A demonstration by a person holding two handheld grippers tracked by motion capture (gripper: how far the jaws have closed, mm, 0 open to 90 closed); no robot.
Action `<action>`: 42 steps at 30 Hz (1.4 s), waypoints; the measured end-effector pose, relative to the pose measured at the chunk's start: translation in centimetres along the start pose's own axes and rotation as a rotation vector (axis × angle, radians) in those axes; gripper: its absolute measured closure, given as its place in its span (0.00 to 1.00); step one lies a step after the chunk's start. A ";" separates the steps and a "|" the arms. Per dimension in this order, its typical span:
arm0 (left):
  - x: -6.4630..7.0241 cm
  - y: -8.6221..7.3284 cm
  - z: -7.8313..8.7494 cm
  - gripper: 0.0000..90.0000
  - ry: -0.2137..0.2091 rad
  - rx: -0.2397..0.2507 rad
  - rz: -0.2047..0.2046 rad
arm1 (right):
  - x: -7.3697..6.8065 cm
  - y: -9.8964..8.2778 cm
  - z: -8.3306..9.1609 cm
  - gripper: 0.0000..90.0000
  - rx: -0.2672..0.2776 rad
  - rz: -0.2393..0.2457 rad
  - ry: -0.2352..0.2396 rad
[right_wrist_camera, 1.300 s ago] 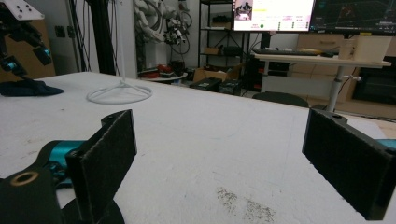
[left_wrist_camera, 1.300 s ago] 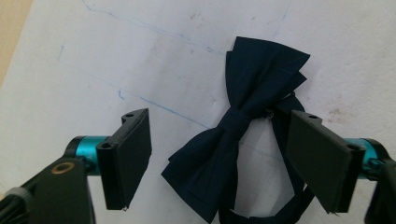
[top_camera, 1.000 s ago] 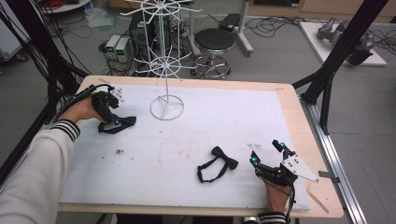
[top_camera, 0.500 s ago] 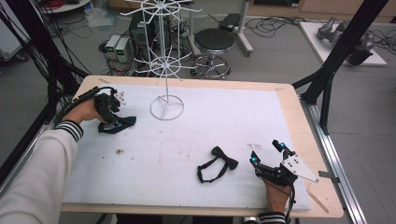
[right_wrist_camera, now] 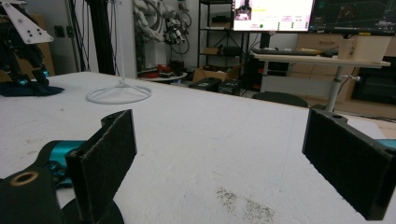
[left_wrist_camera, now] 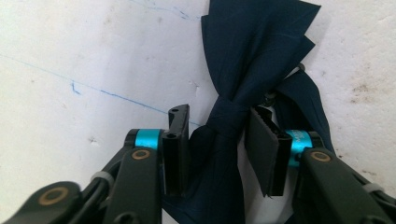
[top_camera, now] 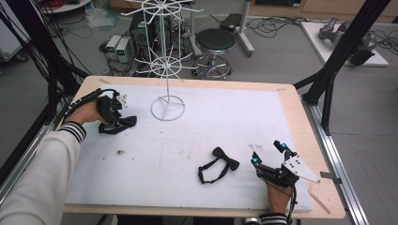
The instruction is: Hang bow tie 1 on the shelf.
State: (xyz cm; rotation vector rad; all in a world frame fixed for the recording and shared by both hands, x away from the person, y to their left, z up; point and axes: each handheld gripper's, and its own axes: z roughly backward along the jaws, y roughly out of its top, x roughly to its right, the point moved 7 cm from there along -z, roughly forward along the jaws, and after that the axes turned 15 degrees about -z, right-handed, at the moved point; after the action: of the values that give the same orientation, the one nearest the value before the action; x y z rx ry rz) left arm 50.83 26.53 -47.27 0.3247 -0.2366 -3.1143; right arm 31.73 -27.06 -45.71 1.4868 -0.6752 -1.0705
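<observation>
Two jaws of left gripper [left_wrist_camera: 217,140] have just been closing, straddling knot of navy bow tie [left_wrist_camera: 243,93], pads not yet pressing. Tie on white mat [top_camera: 263,117] at far left, long axis along gripper. Right gripper [top_camera: 270,154] wide open, idle beside black bow tie [top_camera: 220,166].

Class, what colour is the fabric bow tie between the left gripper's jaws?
Dark navy blue bow tie, clearest in the left gripper view.
</observation>
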 end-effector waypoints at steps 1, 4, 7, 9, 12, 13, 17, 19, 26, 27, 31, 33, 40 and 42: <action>0.1 0.0 0.0 0.70 0.001 0.004 0.005 | 0.0 0.0 0.0 0.10 0.000 0.000 0.000; 0.3 0.2 -0.2 0.76 -0.009 0.015 0.024 | 0.0 0.0 0.0 0.10 0.000 0.001 0.000; 0.4 0.2 -0.1 0.80 -0.016 0.010 0.034 | 0.1 0.0 0.0 0.10 0.001 0.006 -0.002; 0.4 0.2 -0.1 0.82 -0.018 0.002 0.025 | 0.1 0.0 0.0 0.10 0.001 0.006 -0.002; 0.5 0.2 -0.1 0.83 -0.012 0.008 0.029 | 0.1 0.0 0.0 0.10 0.001 0.006 -0.002; 0.6 0.2 -0.1 0.83 -0.003 0.009 0.029 | 0.1 0.0 0.0 0.10 0.001 0.006 -0.002; 0.7 0.1 0.0 0.83 0.011 0.021 0.038 | 0.0 0.0 0.0 0.10 -0.001 0.003 -0.002; 0.8 0.0 0.1 0.83 0.015 0.017 0.044 | 0.1 0.0 0.0 0.10 0.002 0.004 -0.001; 0.9 0.6 0.8 0.83 0.056 0.027 0.057 | 0.1 0.0 0.0 0.10 0.002 0.004 -0.001; 0.9 0.7 1.0 0.83 0.059 0.035 0.062 | 0.1 0.0 0.0 0.10 0.001 0.002 -0.002; 1.0 0.7 1.6 0.83 0.078 0.036 0.063 | 0.1 0.0 0.0 0.10 0.001 0.001 -0.001; 1.1 0.8 2.0 0.83 0.090 0.056 0.080 | 0.1 0.0 0.0 0.10 0.001 0.001 0.000; 1.8 1.0 2.9 0.83 0.119 0.068 0.104 | 0.1 0.0 0.0 0.10 0.003 -0.001 0.002; 2.0 1.1 3.1 0.83 0.128 0.076 0.112 | 0.1 0.0 0.0 0.10 0.002 -0.001 0.002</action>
State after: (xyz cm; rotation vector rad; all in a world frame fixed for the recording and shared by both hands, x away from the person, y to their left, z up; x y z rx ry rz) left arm 48.26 25.92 -44.49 0.4909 -0.3584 -2.9653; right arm 31.74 -27.14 -45.70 1.4902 -0.6745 -1.0686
